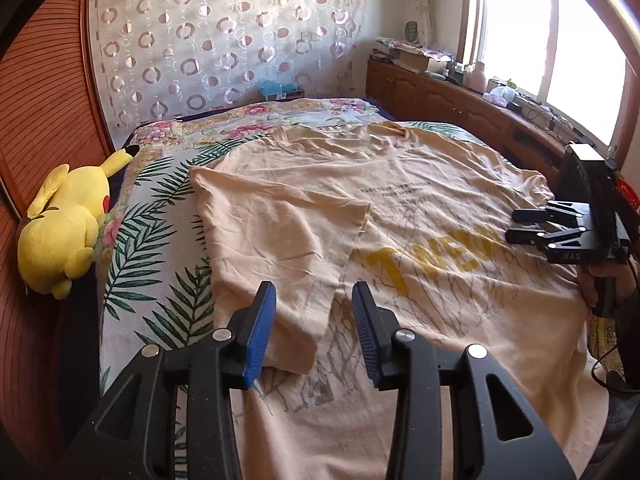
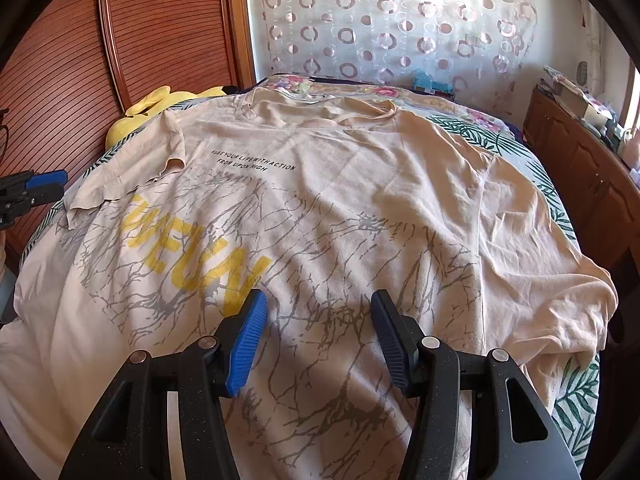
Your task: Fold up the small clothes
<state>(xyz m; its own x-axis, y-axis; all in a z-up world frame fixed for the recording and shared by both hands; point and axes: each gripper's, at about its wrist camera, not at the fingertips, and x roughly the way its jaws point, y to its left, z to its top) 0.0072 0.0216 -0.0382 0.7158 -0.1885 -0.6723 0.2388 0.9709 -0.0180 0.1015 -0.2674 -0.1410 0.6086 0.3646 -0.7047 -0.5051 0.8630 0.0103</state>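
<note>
Beige cotton jersey, thin and limp, makes up the T-shirt [image 1: 420,216] spread print-up over the floral bedspread [image 1: 160,280], with its collar at the far end of the bed. The left sleeve [image 1: 280,232] is already turned in over the chest, its hemmed edge running straight out ahead of the left gripper [image 1: 314,300] and into the gap between the jaws. Those jaws stand partly open above the cloth and hold nothing; no fabric is pinched between the blue pads [image 1: 260,332].

The right gripper [image 2: 318,312] hangs over the lower printed area, its jaws about half open with only flat cloth showing between and below them, nothing gripped. The right sleeve [image 2: 560,272] still lies spread out, well off to the right of those jaws, draping toward the bed's edge.

Such a garment should weigh next to nothing and has no stiffness, so it will likely sag and crease wherever it is lifted and drag across the bedspread rather than slide cleanly. A pinch on a single flat layer may slip or gather both layers; the stitched edges look the safer hold. For the next fold the right sleeve's cuff or shoulder seam seems the place for the right jaws, with the hem nearest the grippers as the later grip.

A yellow plush toy [image 1: 68,220] sits far left of the left jaws, clear of the work.
</note>
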